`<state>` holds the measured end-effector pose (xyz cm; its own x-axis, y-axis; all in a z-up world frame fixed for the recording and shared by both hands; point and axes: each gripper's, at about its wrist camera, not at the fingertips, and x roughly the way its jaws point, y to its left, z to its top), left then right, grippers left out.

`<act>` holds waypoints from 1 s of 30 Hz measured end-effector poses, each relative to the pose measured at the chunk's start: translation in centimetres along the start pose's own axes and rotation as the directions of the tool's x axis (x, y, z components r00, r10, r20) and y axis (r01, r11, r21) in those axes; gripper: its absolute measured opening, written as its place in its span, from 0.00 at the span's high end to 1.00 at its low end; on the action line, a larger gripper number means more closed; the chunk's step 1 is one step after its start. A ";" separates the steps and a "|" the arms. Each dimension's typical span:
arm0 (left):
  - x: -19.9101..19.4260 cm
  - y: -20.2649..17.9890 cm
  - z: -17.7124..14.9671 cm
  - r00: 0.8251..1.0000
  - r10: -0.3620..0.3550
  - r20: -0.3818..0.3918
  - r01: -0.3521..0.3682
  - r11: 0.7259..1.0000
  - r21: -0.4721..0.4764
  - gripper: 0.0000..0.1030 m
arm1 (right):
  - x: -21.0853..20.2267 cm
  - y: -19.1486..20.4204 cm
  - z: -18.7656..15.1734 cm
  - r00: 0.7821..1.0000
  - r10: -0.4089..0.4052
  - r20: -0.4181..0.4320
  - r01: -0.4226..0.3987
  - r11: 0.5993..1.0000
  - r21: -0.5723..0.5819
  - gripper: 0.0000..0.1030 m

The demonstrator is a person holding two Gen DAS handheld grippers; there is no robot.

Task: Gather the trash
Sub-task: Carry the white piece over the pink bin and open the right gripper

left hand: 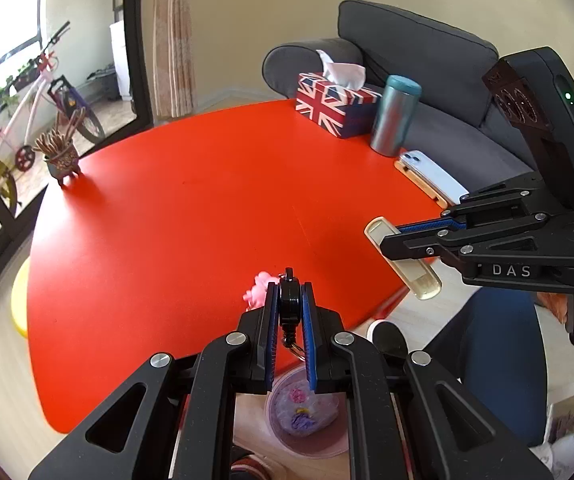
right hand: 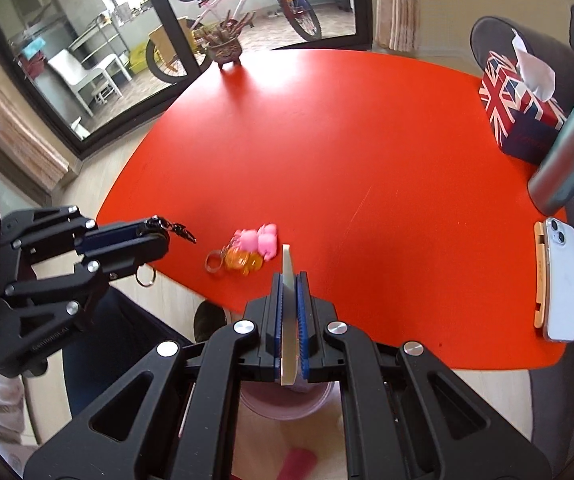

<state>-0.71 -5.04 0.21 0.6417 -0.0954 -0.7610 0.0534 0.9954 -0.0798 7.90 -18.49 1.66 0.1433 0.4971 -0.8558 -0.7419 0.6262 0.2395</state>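
My left gripper (left hand: pixel 290 300) is shut on a black retractable key reel (left hand: pixel 290 298) with a metal ring, held over the near edge of the red table (left hand: pixel 191 208). It also shows in the right wrist view (right hand: pixel 155 240). My right gripper (right hand: pixel 289 280) is shut on a flat cream plastic piece (right hand: pixel 288 304), seen from the left wrist view as a pale oblong case (left hand: pixel 403 258). A pink and orange keychain toy (right hand: pixel 253 250) lies on the table near the edge, between the grippers. A pink bin (left hand: pixel 307 416) with trash stands on the floor below both grippers.
A Union Jack tissue box (left hand: pixel 337 106), a teal tumbler (left hand: pixel 395 116) and a white phone on a wooden stand (left hand: pixel 433 178) sit at the table's right side. A small plant pot (left hand: pixel 61 156) stands at the far left. A grey sofa (left hand: pixel 427 60) is behind.
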 end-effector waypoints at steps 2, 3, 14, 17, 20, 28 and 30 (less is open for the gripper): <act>-0.5 -0.4 -0.5 1.000 -0.001 0.001 0.001 1.000 0.005 0.90 | -0.4 0.8 -0.9 1.000 -0.005 -0.002 0.005 1.000 -0.027 0.94; -0.7 -0.6 -0.9 1.000 0.005 0.002 -0.005 1.000 0.012 0.90 | -0.4 0.9 -1.2 1.000 -0.007 -0.003 0.007 0.999 -0.034 0.94; -1.5 -2.1 -4.6 1.000 -0.012 -0.024 0.013 1.000 0.014 0.90 | -0.3 2.7 -6.3 0.999 0.005 -0.042 -0.008 0.997 -0.072 0.94; -1.3 -2.4 -5.7 0.999 -0.021 -0.038 0.022 1.000 0.005 0.90 | 0.4 3.0 -7.7 0.997 0.017 -0.073 -0.023 0.997 -0.074 0.94; -1.2 -2.5 -6.4 0.999 -0.025 -0.047 0.026 1.000 0.001 0.90 | 1.4 3.3 -8.8 0.994 0.023 -0.103 -0.031 0.997 -0.071 0.94; -0.8 -2.3 -7.6 0.997 -0.040 -0.069 0.039 0.999 -0.021 0.90 | 3.0 4.0 -9.7 0.987 0.054 -0.152 -0.067 0.994 -0.082 0.94; -0.7 -2.2 -7.7 0.997 -0.040 -0.071 0.038 0.999 -0.024 0.90 | 3.2 4.2 -9.5 0.986 0.060 -0.154 -0.074 0.994 -0.086 0.92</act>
<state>-7.14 -7.23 -4.01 0.5830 -0.1355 -0.8011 0.0593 0.9905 -0.1244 -0.99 -20.03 -4.41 -0.0041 0.4358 -0.9000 -0.8039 0.5339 0.2621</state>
